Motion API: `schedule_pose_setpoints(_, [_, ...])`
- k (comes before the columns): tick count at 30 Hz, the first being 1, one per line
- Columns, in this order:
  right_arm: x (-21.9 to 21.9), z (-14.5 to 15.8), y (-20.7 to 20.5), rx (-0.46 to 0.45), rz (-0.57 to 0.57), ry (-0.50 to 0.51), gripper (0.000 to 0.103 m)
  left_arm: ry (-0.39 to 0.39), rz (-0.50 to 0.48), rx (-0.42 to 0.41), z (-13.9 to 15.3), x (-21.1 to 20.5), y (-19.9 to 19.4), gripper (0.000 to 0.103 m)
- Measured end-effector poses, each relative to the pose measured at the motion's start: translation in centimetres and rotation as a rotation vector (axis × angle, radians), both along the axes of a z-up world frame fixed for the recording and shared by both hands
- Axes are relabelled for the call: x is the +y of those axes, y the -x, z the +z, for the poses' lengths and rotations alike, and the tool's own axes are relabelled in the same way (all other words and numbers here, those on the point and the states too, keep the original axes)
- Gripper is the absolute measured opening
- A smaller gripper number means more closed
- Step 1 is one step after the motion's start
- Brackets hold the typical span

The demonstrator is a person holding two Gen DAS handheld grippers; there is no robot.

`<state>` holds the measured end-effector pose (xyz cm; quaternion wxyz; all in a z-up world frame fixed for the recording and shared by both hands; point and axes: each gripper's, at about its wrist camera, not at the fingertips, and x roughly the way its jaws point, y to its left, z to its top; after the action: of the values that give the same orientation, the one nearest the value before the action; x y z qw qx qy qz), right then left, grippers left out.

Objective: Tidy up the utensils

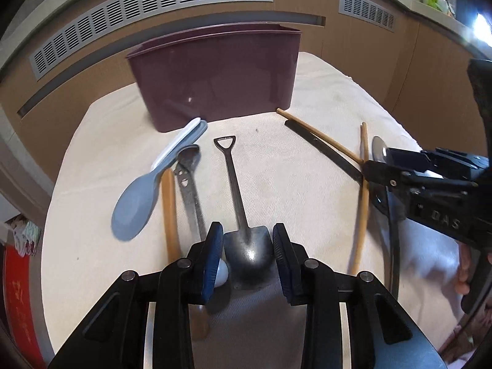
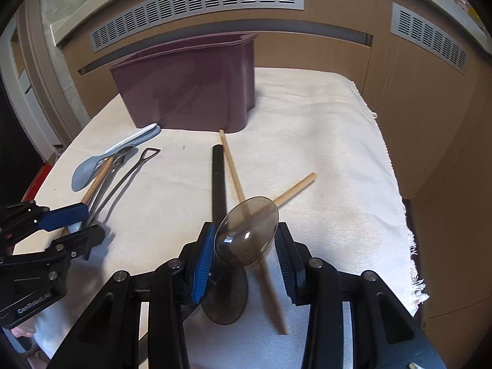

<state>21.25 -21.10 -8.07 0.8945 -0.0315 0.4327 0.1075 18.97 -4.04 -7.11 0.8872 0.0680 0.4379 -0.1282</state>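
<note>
Left gripper: your left gripper (image 1: 248,230) pointed down at the cloth (image 1: 276,169), its blue pads set on either side of the shovel-shaped spoon (image 1: 236,184); whether the pads pressed on the bowl, you could not tell.
Shovel-shaped spoon: its bowl lay between your pads, and its handle ran away from you towards the maroon bin (image 1: 215,73).
Right gripper: your right gripper (image 2: 246,227) was clenched on the smoky spoon (image 2: 252,215), whose bowl stood up between the pads.
Left of the shovel-shaped spoon: a pierced metal spoon (image 1: 187,181), a wooden stick (image 1: 169,209) and a grey-blue plastic spoon (image 1: 132,206) lay close together.
Under your right gripper: a black flat stick (image 2: 218,178) and two wooden chopsticks (image 2: 230,160) lay crossed on the cloth.
Maroon bin: it stood at the cloth's far edge, well apart from both grippers.
Hidden: the bin's inside was out of sight; a white rounded thing (image 1: 221,273) behind your left pad was too covered to name.
</note>
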Motion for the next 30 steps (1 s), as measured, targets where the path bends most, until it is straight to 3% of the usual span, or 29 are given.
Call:
schedule_pose_setpoints(16, [3.3,-0.3,-0.9,0.031,0.084,0.053,0.037,0.124,0.054,-0.015,1.0,5.9,3.1,0.029])
schedule_pose_setpoints(21, [3.5,-0.5,-1.3,0.041,0.094,0.033,0.037,0.123,0.064,-0.029,1.3,7.4,4.2,0.029])
schedule_pose_setpoints(24, [3.2,-0.4,-1.1,0.048,0.097,0.006,0.046,0.116,0.088,-0.019,1.1,8.4,4.3,0.029])
schedule_pose_setpoints(26, [2.9,-0.2,-0.9,0.047,0.086,-0.011,0.061,0.115,0.102,-0.013,0.9,8.8,4.3,0.029])
schedule_pose_setpoints(30, [2.5,0.2,-0.5,0.046,0.037,-0.036,0.063,0.128,0.126,0.007,0.5,9.9,4.4,0.03])
